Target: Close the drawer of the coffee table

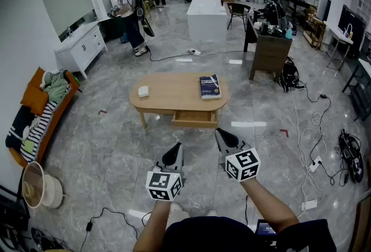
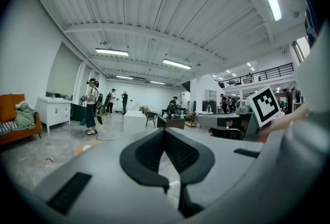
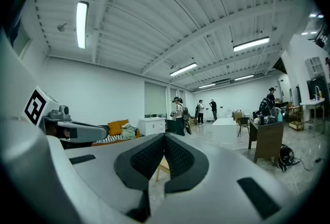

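Ahead of both grippers, well apart from their tips, stands the coffee table (image 1: 168, 90), a low oval top of pale wood on wooden legs with its long side turned toward you. Its drawer (image 1: 195, 119) sits under the middle of that near side and stands open. The plain wooden front juts out past the table's edge toward your grippers and lies closer to the line of your right gripper (image 1: 224, 134) than to that of your left gripper (image 1: 176, 149). Beyond the drawer, on the part of the top past your right gripper, lies a dark blue book (image 1: 210, 86). Its cover carries pale lettering, but you cannot read it from where you stand. Past your left gripper, toward the other end of the top, rests a small white block (image 1: 143, 91) with no print that can be made out. You hold the two grippers side by side, apart from each other, in the air over the grey stone floor (image 1: 116, 146). Each one's marker cube (image 1: 242, 164) shows only black-and-white square patterns. In the left gripper view the jaws are together, tips meeting, with nothing between them. The right gripper view shows the same: its jaws are pressed tip to tip and hold nothing.
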